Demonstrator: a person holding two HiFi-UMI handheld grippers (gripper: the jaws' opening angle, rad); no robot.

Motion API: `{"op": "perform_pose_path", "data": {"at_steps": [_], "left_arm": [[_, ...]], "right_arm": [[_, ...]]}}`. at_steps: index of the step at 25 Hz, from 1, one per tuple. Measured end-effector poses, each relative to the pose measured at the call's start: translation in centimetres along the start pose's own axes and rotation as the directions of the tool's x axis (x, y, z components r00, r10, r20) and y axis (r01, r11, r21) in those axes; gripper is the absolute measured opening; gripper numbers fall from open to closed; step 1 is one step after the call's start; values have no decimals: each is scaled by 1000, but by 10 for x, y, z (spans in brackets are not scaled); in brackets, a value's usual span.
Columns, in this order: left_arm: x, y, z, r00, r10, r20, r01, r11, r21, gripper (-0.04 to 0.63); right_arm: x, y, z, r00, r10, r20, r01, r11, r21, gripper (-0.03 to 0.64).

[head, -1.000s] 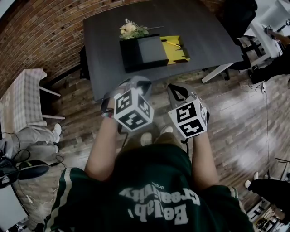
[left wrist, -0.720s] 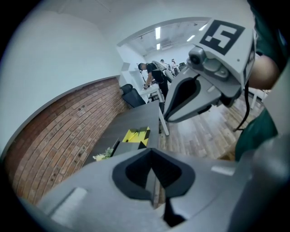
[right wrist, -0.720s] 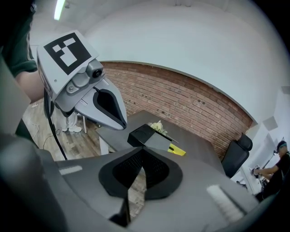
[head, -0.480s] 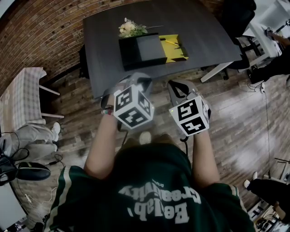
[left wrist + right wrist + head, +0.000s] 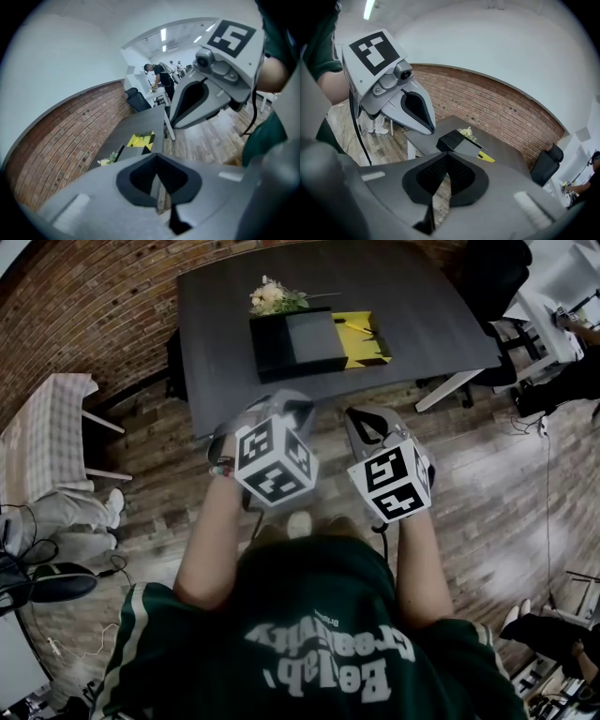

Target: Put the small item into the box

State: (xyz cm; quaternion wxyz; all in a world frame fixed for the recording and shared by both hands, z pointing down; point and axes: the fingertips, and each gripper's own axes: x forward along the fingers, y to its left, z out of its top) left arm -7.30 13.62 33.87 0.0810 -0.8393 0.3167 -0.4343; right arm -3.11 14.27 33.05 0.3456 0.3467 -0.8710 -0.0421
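**Matt greys, rough brick, one dark surface**

The surface (image 5: pixel 217 352) is a dark, smooth top with a matt finish. On it the box (image 5: pixel 292 345) shows a matt black shell and a duller grey face. The yellow-and-black sheet (image 5: pixel 367 341) next to it looks like folded card or paper. The brick wall (image 5: pixel 84 296) is rough and unglazed, while the wooden floor (image 5: pixel 487 474) carries a soft sheen. The left gripper (image 5: pixel 158 187) and right gripper (image 5: pixel 443 183) are matt grey plastic, their fingers (image 5: pixel 464 176) lined with black ribbed facing. The person's shirt (image 5: pixel 319 615) is green cloth, and a checked cloth (image 5: pixel 42 442) drapes nearby furniture.
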Motion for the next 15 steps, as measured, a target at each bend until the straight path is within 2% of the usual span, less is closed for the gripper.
{"op": "perform_pose_path", "data": {"at_steps": [15], "left_arm": [[-7,-11,-6,1000,1,-11,-1,1000,1,2]], "right_arm": [[-5,12,-1,1000,14,8,-13,1000,-14,5]]}}
